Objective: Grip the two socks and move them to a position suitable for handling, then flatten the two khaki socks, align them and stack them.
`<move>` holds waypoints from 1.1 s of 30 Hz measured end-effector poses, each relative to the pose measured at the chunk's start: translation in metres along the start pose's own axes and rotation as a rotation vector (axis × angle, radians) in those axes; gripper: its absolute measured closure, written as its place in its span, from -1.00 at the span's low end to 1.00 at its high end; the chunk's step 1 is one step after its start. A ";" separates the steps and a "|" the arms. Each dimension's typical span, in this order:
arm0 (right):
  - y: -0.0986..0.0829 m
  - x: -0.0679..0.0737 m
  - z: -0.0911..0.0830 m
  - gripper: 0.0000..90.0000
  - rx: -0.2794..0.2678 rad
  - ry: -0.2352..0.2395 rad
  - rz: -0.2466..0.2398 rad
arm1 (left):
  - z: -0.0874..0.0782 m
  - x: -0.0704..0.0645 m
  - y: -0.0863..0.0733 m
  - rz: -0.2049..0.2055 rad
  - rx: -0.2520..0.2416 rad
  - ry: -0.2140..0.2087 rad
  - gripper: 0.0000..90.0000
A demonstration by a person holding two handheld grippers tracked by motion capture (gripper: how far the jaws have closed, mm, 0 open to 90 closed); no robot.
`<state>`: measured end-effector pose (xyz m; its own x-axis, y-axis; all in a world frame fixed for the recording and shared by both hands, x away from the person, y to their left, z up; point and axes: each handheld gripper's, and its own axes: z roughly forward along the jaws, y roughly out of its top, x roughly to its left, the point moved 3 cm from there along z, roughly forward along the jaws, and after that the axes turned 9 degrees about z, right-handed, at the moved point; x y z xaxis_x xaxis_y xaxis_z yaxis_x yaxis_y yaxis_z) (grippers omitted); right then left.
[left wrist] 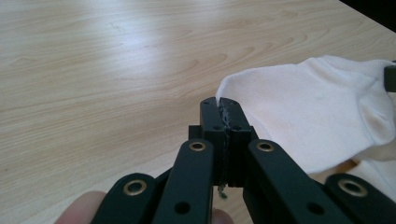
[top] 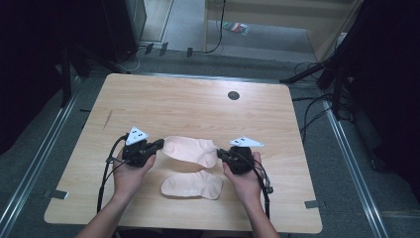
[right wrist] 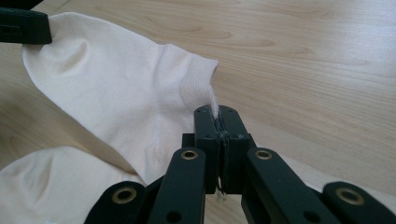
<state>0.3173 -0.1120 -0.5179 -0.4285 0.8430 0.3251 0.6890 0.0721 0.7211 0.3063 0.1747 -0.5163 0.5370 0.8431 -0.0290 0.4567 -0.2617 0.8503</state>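
Observation:
Two cream socks lie on the wooden table (top: 188, 104). The upper sock (top: 190, 150) stretches between both grippers. My left gripper (top: 159, 144) is shut on its toe end; in the left gripper view the jaws (left wrist: 223, 109) pinch the edge of that sock (left wrist: 308, 121). My right gripper (top: 220, 154) is shut on the ribbed cuff; in the right gripper view the cuff's corner is caught between the closed jaws (right wrist: 218, 116), and the sock (right wrist: 116, 93) runs away to the left gripper (right wrist: 23, 25). The lower sock (top: 192, 185) (right wrist: 51, 186) lies flat and loose near the front edge.
A dark round grommet (top: 233, 95) sits in the far right part of the table. Bare wood spreads behind and beside the socks. Cables (top: 317, 106) and dark stands are on the floor around the table.

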 end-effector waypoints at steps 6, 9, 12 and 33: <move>-0.007 0.004 -0.013 0.97 -0.002 0.026 -0.007 | -0.018 -0.010 -0.009 0.011 -0.018 -0.010 1.00; -0.010 0.006 -0.018 0.97 0.003 0.036 -0.009 | -0.025 -0.016 -0.016 0.003 -0.026 -0.016 1.00; -0.014 0.010 -0.021 0.97 0.009 0.041 -0.016 | -0.031 -0.020 -0.023 -0.002 -0.028 -0.017 1.00; -0.045 0.013 -0.038 0.97 0.060 0.034 -0.027 | -0.048 -0.050 -0.054 -0.002 -0.016 -0.054 1.00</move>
<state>0.2586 -0.1243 -0.5232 -0.4662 0.8220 0.3271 0.7104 0.1275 0.6922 0.2211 0.1696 -0.5354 0.5738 0.8169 -0.0588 0.4469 -0.2521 0.8583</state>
